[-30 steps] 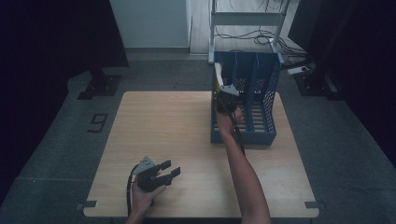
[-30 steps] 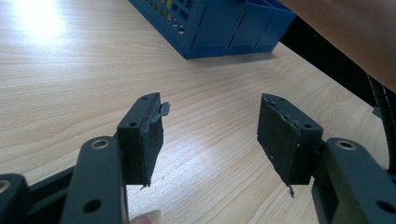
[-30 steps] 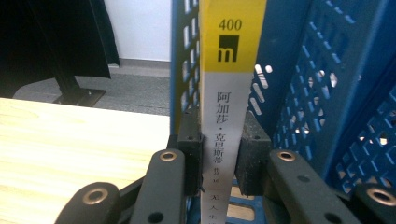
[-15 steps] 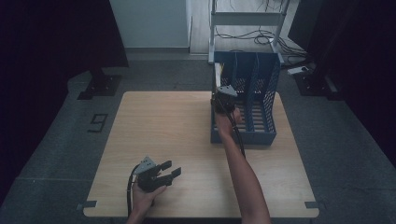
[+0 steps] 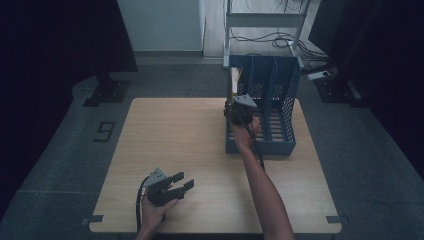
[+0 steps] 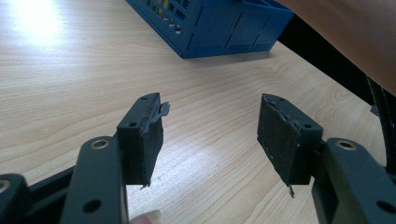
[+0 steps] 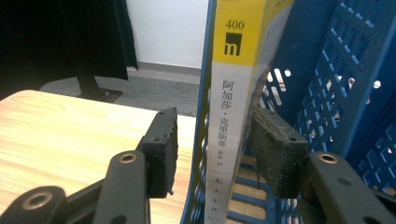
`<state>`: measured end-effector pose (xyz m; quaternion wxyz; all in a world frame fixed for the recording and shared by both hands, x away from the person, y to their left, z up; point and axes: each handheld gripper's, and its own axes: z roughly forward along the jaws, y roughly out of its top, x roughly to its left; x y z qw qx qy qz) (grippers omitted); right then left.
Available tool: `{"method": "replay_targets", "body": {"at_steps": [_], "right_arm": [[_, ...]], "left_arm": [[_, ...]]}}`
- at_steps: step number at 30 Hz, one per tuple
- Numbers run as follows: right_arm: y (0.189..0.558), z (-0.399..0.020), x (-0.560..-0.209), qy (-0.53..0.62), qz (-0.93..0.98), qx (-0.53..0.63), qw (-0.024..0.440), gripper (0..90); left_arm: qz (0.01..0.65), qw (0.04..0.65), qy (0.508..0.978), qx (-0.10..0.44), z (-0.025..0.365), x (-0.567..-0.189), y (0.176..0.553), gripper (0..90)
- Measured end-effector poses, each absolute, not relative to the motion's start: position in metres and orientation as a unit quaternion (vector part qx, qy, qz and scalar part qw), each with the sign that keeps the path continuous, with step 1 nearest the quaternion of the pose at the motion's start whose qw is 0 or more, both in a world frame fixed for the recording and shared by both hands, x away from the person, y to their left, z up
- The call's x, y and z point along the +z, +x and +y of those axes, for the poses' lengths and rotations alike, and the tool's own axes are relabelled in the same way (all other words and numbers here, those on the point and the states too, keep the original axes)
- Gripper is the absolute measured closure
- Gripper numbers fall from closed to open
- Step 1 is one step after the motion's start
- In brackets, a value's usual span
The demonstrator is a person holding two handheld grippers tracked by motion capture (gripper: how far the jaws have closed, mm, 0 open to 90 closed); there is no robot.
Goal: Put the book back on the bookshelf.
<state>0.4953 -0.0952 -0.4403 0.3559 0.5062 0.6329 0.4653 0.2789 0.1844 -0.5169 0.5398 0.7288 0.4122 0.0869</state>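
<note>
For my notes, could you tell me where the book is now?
The book stands upright in the blue rack's leftmost compartment, against its left wall, between the right gripper's jaws.

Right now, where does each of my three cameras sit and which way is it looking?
High view: above the person's side, looking forward and down on the table; both forearms, left gripper and right gripper show.
Left gripper view: rides the left gripper, facing low across the table toward the blue rack; open fingers show.
Right gripper view: rides the right gripper, facing the book standing in the rack; its fingers, just opening, flank the spine and rack wall.
All three share the blue rack.
</note>
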Motion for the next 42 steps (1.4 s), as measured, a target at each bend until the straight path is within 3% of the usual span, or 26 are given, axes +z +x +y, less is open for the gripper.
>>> {"method": "replay_targets", "body": {"at_steps": [42], "right_arm": [[0.408, -0.149, -0.445, 0.451, 0.653, 0.515, 0.325, 47.3]], "left_arm": [[0.411, 0.534, 0.733, 0.094, 0.184, -0.516, 0.277, 40.4]]}}
